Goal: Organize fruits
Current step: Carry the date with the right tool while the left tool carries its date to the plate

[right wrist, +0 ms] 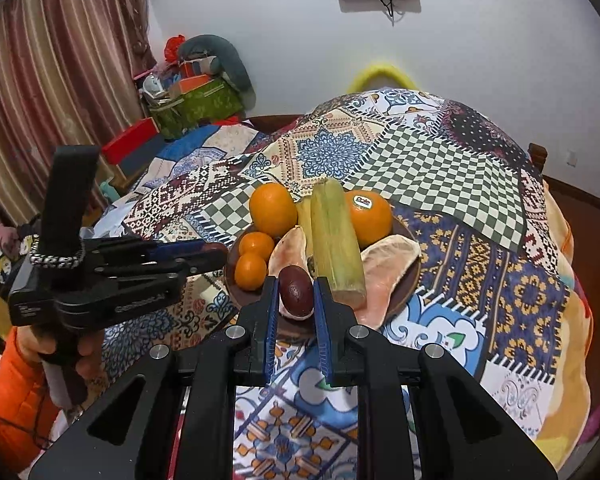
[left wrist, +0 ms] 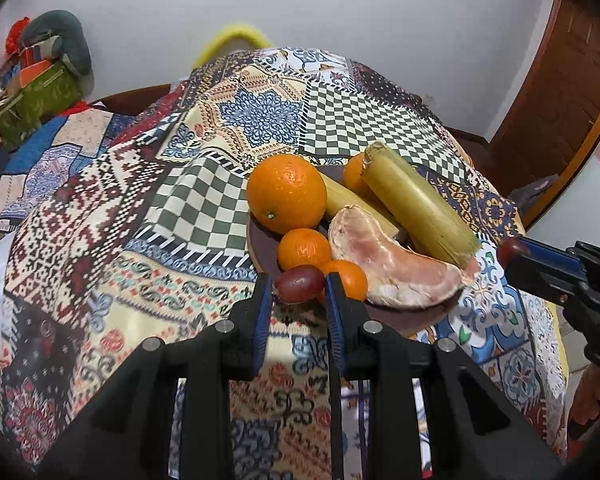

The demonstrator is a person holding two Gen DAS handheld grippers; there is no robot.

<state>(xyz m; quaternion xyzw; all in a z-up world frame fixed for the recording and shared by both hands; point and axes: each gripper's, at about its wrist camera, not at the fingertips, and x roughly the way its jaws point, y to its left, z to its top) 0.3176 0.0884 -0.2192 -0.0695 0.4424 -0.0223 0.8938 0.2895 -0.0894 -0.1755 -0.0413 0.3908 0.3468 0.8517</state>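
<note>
Holding one red grape (left wrist: 299,283) in our left gripper (left wrist: 296,288) and another grape (right wrist: 296,287) in our right gripper (right wrist: 296,292), we clamp both just above the near rim of the plate (right wrist: 236,292) of fruit.

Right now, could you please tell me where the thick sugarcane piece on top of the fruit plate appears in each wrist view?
Left wrist view: the sugarcane piece lies right of centre, slanting from upper left to lower right over the plate.
Right wrist view: the same piece is near the centre, running almost straight up and down.
Shared landmark: the large orange with no sticker showing sits to its left in both.
</note>
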